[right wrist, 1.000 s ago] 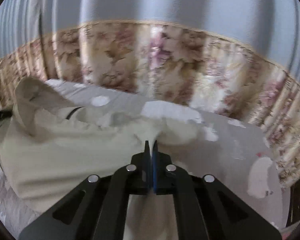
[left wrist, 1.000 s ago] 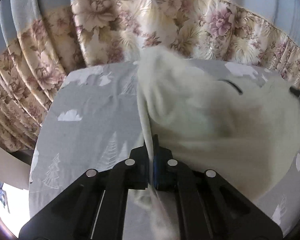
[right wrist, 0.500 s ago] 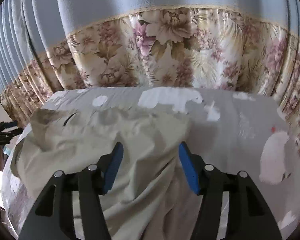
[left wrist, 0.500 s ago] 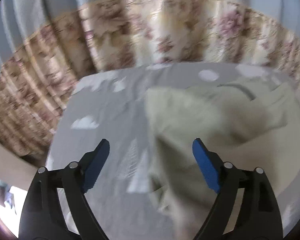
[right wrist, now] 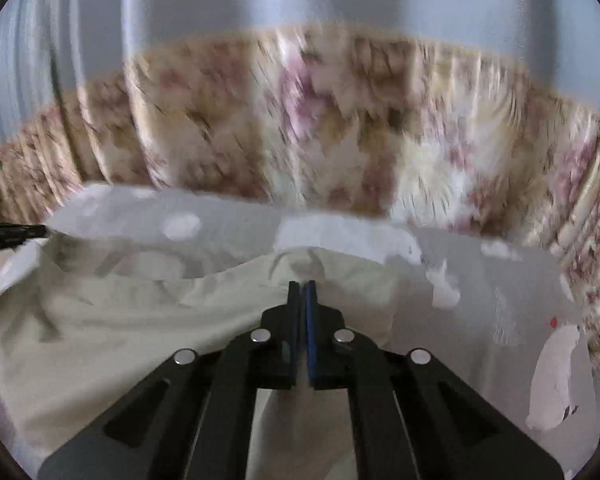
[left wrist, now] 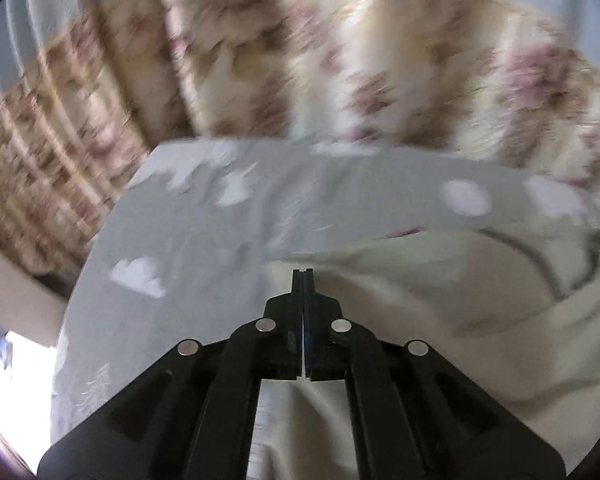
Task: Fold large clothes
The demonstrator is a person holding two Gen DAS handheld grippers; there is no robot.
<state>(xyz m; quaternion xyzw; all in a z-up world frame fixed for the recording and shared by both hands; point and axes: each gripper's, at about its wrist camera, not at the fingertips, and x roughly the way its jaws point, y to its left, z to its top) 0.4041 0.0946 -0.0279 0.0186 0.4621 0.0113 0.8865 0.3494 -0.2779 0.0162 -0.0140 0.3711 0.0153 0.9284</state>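
Observation:
A large cream garment (left wrist: 440, 320) lies spread on a bed, with a dark trim line (left wrist: 540, 258) near its far side. In the left wrist view my left gripper (left wrist: 302, 272) is shut, its tips on the garment's far left corner with the cloth edge between them. The right wrist view shows the same garment (right wrist: 140, 320) rumpled across the left and middle. My right gripper (right wrist: 305, 284) is shut at the garment's far right corner, where the cloth rises in a small peak just beyond the tips. How much cloth each one holds is hidden.
The bed is covered by a grey sheet (left wrist: 200, 240) printed with white clouds and trees, bare to the left of the garment and bare again on the right (right wrist: 480, 300). A floral curtain (right wrist: 300, 120) hangs close behind the far edge. The bed's left edge drops off (left wrist: 72, 300).
A second ago both grippers held the garment lifted. Both then opened and the cloth fell flat. Both have since moved toward the far edge and shut at the garment's corners.

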